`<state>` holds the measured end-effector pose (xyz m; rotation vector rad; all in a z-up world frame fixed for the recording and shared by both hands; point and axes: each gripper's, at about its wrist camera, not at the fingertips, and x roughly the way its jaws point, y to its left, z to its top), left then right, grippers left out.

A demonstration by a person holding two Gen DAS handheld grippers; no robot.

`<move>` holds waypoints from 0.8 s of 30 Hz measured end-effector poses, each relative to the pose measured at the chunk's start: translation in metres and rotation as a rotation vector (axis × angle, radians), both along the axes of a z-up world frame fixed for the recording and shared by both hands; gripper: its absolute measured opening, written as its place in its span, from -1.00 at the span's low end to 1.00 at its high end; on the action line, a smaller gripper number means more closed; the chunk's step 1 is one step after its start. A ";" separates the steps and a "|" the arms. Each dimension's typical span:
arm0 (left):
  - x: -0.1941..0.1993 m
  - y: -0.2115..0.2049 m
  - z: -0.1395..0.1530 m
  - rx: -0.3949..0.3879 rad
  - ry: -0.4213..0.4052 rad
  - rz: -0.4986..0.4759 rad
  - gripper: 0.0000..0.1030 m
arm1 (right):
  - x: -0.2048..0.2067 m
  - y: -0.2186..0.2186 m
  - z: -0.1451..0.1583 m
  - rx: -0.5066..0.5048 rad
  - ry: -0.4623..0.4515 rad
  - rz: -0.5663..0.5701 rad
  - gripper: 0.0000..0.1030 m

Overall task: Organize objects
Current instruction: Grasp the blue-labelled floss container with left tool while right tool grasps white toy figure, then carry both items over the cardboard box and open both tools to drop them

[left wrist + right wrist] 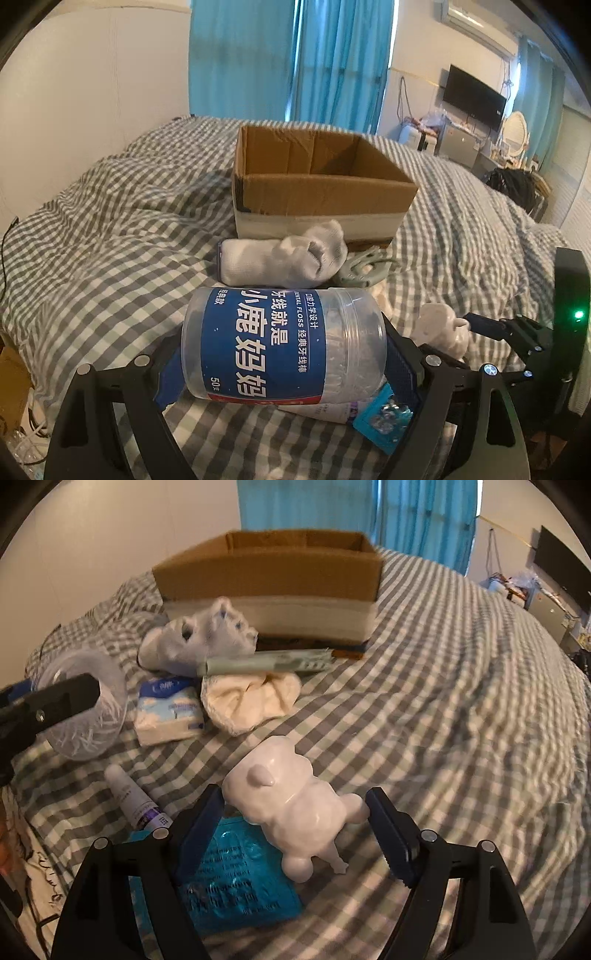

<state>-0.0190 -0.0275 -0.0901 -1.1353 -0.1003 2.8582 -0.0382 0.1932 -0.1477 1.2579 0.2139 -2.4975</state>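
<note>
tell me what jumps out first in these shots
A clear floss-pick jar with a blue label lies sideways, clamped in the left gripper. A glossy white figurine sits between the right gripper's fingers. Behind both, an open cardboard box stands on the checked bed.

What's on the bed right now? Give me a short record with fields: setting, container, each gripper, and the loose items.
setting: checked bedspread
container: open cardboard box, nothing visible inside
left gripper: clamped on floss-pick jar, jar on its side
right gripper: jaws around white figurine, right pad not touching
loose items: rolled socks, tissue pack, cream cloth, blue foil packet, small tube
</note>
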 end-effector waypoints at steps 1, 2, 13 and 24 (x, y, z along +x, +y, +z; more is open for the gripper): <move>0.003 0.001 0.004 0.007 0.013 0.003 0.74 | 0.004 0.004 0.007 -0.009 0.017 -0.009 0.53; 0.005 0.002 0.009 0.013 0.023 0.002 0.74 | 0.007 0.006 0.012 -0.014 0.027 -0.012 0.53; -0.004 0.006 0.063 0.035 0.116 -0.043 0.74 | 0.030 0.017 0.102 -0.010 0.244 -0.021 0.53; -0.070 0.006 0.113 0.022 0.175 -0.033 0.74 | 0.000 0.005 0.191 -0.031 0.430 0.047 0.53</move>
